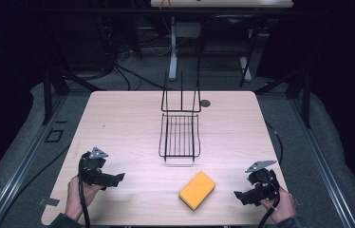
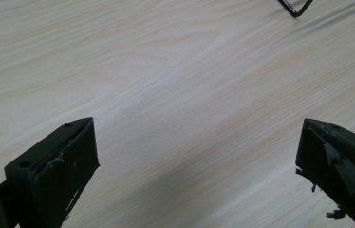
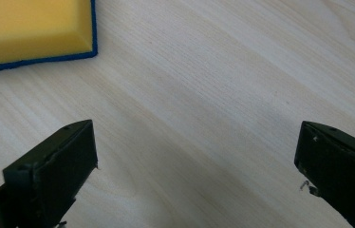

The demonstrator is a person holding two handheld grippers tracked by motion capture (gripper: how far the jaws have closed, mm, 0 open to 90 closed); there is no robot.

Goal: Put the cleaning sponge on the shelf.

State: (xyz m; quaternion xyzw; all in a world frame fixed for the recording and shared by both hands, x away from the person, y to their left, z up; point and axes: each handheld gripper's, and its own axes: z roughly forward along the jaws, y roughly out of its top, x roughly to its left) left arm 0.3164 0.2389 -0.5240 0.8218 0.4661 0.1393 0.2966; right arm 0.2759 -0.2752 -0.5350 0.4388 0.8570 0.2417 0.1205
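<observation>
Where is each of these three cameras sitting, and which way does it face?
High view: above the person's side, looking forward and down on the table, wire rack, sponge, both hands and grippers.
Left gripper view: rides the left gripper, facing bare tabletop and a rack corner; open jaws show.
Right gripper view: rides the right gripper, facing the sponge; open jaws show.
Shared: high and right views both show the sponge.

overhead forward-down, tool cameras close (shared table (image 1: pixel 133 109))

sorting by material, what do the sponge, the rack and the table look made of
Sponge: soft foam, matte yellow, with a thin blue layer underneath showing at its edge. Rack: thin black wire, probably coated metal, bent into bars and a frame. Table: pale wood grain, smooth and even, likely laminate rather than solid wood.
</observation>
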